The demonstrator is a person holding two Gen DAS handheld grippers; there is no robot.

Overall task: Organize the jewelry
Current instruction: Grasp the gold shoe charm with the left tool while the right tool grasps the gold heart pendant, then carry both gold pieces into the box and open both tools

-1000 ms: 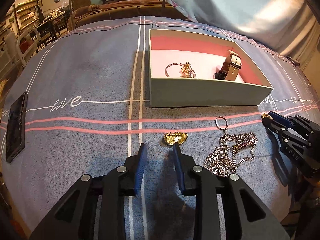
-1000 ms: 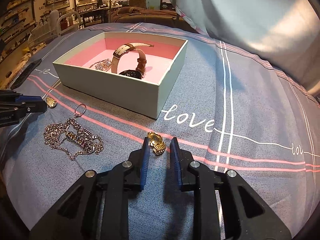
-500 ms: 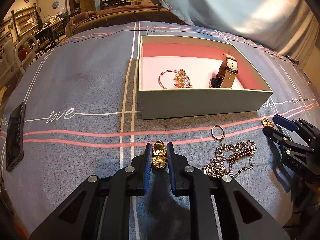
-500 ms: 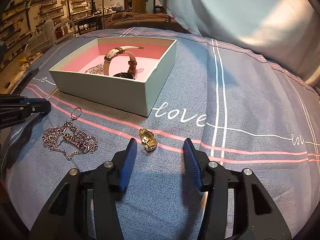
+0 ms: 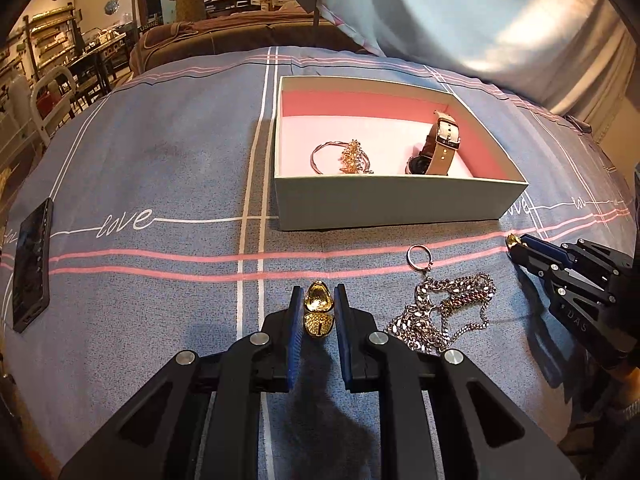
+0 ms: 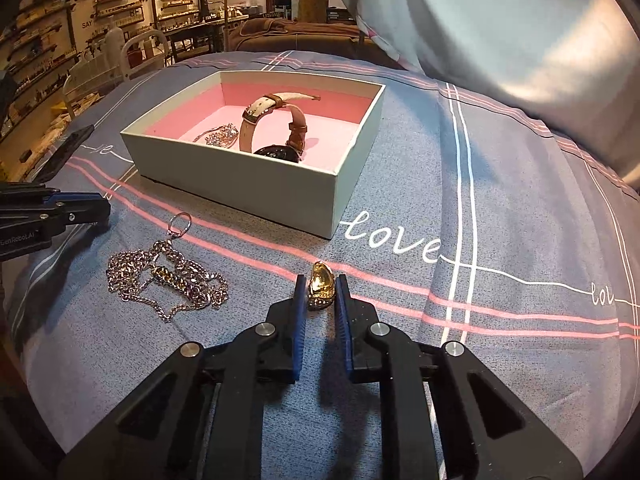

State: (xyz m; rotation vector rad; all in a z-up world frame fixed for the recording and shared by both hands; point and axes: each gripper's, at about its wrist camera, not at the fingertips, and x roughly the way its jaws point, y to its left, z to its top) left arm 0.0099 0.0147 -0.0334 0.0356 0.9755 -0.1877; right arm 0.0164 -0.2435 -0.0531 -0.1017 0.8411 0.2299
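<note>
My left gripper (image 5: 319, 300) is shut on a gold earring (image 5: 319, 315) and holds it just above the blue bedspread. My right gripper (image 6: 321, 290) is shut on a second gold earring (image 6: 322, 285); it also shows in the left wrist view (image 5: 520, 245). A pale green box with a pink inside (image 5: 400, 202) stands beyond both grippers and holds a gold bracelet (image 5: 345, 158) and a tan-strapped watch (image 5: 438, 144). A silver chain necklace (image 5: 444, 308) with a ring (image 5: 418, 258) lies between the grippers on the bedspread.
A black phone (image 5: 32, 264) lies at the left edge of the bed. A grey pillow (image 5: 480, 12) rises behind the box. The left gripper shows at the left of the right wrist view (image 6: 80, 212).
Both grippers closed on their earrings; the right one had opened wide half a second ago and is now shut. The left one lifted its earring and drew back from the box.
</note>
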